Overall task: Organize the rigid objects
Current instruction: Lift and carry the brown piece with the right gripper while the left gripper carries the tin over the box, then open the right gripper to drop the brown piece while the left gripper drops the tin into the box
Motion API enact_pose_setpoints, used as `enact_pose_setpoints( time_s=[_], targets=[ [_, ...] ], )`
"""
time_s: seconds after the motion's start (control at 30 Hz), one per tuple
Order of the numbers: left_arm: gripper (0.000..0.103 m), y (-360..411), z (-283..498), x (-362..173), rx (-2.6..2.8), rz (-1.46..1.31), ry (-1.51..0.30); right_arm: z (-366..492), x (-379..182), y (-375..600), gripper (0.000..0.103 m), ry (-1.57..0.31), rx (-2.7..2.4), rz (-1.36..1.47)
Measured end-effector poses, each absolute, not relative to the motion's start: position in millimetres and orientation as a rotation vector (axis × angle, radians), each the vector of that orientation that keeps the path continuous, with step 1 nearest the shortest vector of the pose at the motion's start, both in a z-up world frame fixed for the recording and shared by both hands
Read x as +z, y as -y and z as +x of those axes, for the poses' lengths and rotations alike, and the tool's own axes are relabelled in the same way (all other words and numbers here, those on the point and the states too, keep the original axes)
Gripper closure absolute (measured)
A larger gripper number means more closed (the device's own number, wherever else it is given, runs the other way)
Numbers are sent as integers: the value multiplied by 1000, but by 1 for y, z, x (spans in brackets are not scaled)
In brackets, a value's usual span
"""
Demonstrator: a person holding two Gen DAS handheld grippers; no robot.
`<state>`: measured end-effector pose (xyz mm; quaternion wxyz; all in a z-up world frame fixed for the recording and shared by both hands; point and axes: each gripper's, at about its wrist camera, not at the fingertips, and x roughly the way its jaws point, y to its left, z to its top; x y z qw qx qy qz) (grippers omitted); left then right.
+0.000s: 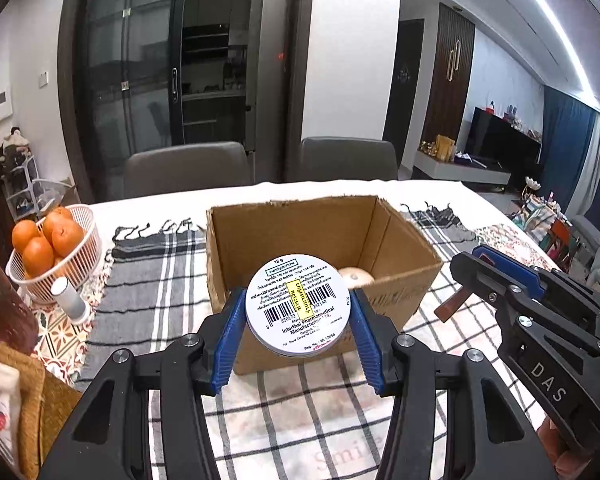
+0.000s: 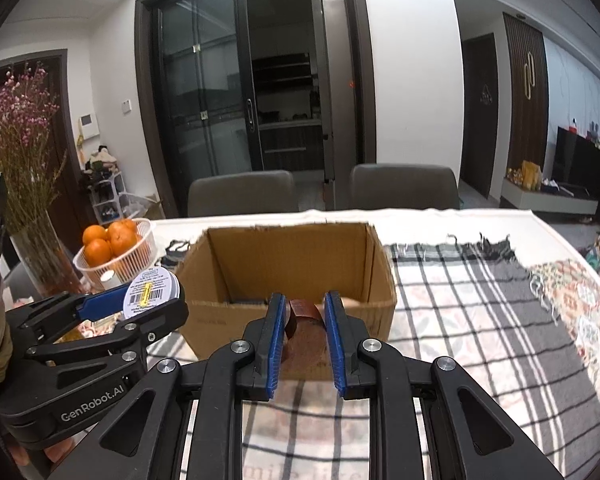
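Observation:
My left gripper [image 1: 298,312] is shut on a round white tin [image 1: 298,306] with barcode labels, held just in front of an open cardboard box [image 1: 292,232]. A pale round object [image 1: 356,276] lies inside the box. My right gripper [image 2: 305,320] is shut on a brown wooden piece [image 2: 305,336] and holds it at the box's near wall [image 2: 376,312]. The right gripper also shows in the left wrist view [image 1: 460,288], with the brown piece [image 1: 448,306] sticking out. The left gripper and the tin [image 2: 152,288] show at the left of the right wrist view.
A white basket of oranges [image 1: 44,244] and a small white bottle [image 1: 70,300] stand left of the box. A vase of pink flowers [image 2: 20,184] stands at far left. A checked cloth [image 2: 480,312] covers the table. Two grey chairs [image 1: 346,160] stand behind it.

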<state>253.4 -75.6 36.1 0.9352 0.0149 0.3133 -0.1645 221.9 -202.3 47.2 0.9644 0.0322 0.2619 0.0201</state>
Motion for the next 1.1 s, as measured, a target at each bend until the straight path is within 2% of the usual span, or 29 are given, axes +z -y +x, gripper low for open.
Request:
enact_pose_setpoints(
  time_s=[0.63, 1.1],
  targets=[
    [52, 85, 307, 68, -336, 54, -648, 266, 82, 208, 81, -483, 65, 44],
    [52, 94, 360, 49, -335, 69, -786, 319, 72, 214, 81, -571, 79, 32]
  ],
)
